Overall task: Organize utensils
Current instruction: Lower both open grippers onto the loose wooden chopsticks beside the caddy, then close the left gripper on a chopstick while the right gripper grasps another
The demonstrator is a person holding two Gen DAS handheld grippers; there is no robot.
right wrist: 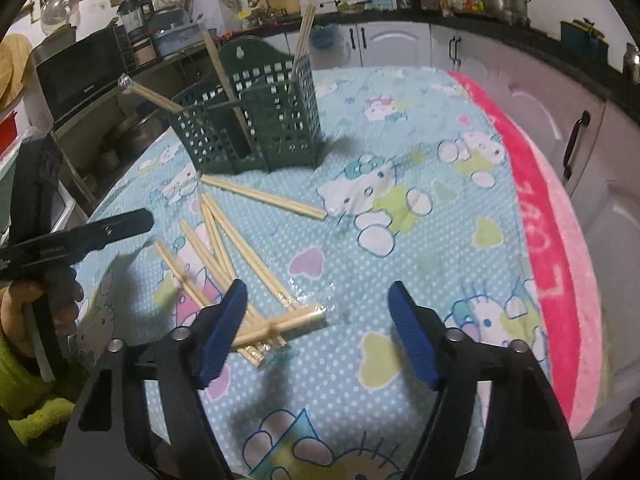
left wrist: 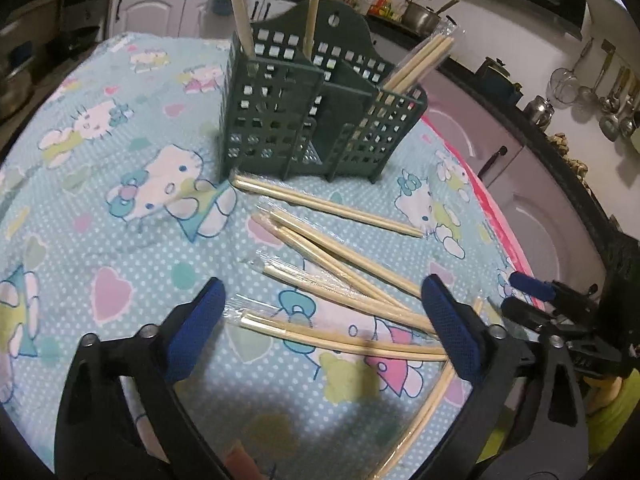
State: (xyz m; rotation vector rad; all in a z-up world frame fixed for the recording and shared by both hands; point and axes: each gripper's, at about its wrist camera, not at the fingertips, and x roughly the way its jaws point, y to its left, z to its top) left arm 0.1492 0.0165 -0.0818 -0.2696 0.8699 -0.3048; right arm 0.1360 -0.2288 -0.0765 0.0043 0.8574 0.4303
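A dark green perforated utensil holder (left wrist: 320, 116) stands on the table, also in the right wrist view (right wrist: 256, 120). Wrapped chopstick pairs stand in its compartments (left wrist: 420, 60). Several wrapped chopstick pairs (left wrist: 340, 284) lie loose on the cloth in front of it, also in the right wrist view (right wrist: 240, 264). My left gripper (left wrist: 320, 320) is open and empty, low over the loose chopsticks. My right gripper (right wrist: 316, 332) is open and empty, just right of the pile's near end. It also shows at the right edge of the left wrist view (left wrist: 528, 292).
The table carries a light blue Hello Kitty cloth (right wrist: 420, 240) over a pink blanket (right wrist: 560, 248) at its right edge. Kitchen cabinets (right wrist: 580, 128) and a cluttered counter (right wrist: 440, 4) surround the table. A microwave (right wrist: 80, 72) stands at the left.
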